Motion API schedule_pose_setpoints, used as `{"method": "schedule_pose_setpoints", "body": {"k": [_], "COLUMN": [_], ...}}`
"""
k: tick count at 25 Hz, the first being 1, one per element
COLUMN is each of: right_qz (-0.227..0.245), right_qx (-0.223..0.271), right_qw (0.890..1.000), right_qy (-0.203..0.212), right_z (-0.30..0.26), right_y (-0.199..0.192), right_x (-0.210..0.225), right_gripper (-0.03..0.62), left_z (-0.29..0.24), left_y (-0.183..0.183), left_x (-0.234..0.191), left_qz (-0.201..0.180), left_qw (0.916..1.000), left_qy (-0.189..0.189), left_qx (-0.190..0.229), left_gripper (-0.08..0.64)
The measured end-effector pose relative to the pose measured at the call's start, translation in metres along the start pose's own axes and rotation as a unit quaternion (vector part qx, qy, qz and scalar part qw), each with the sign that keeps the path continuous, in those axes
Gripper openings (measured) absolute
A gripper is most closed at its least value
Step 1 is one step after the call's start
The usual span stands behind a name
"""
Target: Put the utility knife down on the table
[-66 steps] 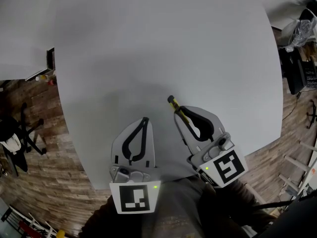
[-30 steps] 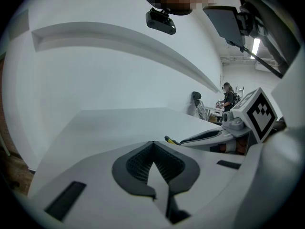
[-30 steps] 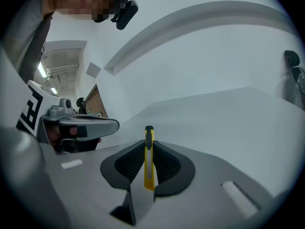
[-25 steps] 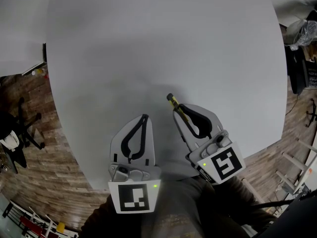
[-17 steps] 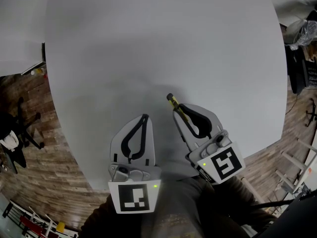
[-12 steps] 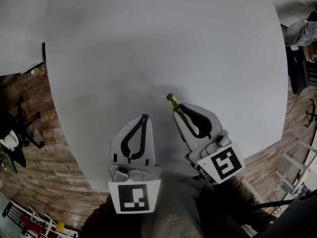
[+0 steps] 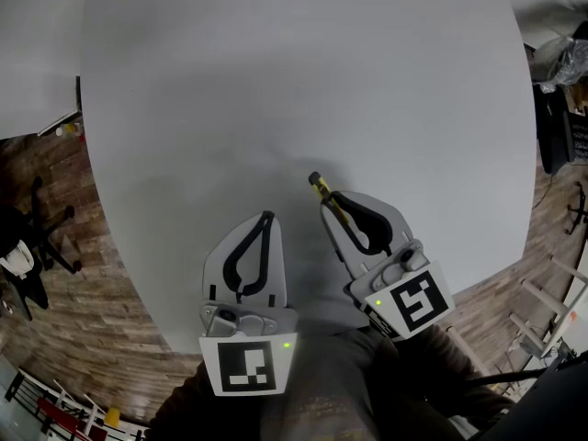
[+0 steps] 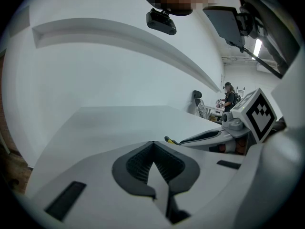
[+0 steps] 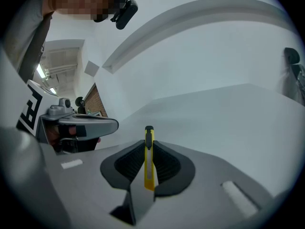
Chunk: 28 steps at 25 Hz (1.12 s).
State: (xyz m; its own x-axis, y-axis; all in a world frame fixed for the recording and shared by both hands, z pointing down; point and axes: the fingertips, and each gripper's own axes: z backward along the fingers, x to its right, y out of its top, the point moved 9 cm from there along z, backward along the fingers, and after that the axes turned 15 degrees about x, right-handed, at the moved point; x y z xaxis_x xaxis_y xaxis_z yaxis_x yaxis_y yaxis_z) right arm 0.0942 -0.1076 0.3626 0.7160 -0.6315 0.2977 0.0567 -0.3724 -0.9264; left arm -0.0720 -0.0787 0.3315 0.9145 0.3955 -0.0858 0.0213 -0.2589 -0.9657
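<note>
The person stands at the near edge of a big, pale grey round table point(image 7: 303, 81), with both tools held low over it, side by side and a little apart. The right gripper point(image 7: 338, 211) has its two fingers closed on the utility knife point(image 9: 149, 149), a slim yellow one with a black tip. It sits edge-up between the dark ribbed pads, and its front end pokes out past the fingertips, pointing away from the person and slightly to their left. Seen from the head view, that black tip hangs over the table's surface, not far in from the near rim (whether it touches the top I cannot tell from here). The knife is in the grip, not lying on the table.

The left gripper point(image 7: 266, 220) has its fingers pressed together with nothing between them; its own view shows the pads meeting at a point and only bare tabletop beyond. It points straight ahead, just beside the right one, whose marker cube shows at the edge of that view.

Around the table runs a brown wooden floor point(image 7: 64, 310), and far off in the left gripper view another person point(image 8: 230, 97) stands at a cluttered desk.
</note>
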Motion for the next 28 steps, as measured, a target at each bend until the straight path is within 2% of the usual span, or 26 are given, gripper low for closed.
{"method": "schedule_pose_setpoints", "body": {"k": [28], "right_qz": [-0.005], "right_qx": [-0.011], "right_qw": [1.000], "right_qy": [-0.006], "right_z": [0.000], "right_y": [-0.014], "right_x": [0.004], "right_gripper": [0.055], "left_z": [-0.003], "left_y": [-0.007], "left_x": [0.001], "left_qz": [0.007], "left_qw": [1.0000], "left_qy": [0.004], "left_qx": [-0.004], "left_gripper": [0.000]}}
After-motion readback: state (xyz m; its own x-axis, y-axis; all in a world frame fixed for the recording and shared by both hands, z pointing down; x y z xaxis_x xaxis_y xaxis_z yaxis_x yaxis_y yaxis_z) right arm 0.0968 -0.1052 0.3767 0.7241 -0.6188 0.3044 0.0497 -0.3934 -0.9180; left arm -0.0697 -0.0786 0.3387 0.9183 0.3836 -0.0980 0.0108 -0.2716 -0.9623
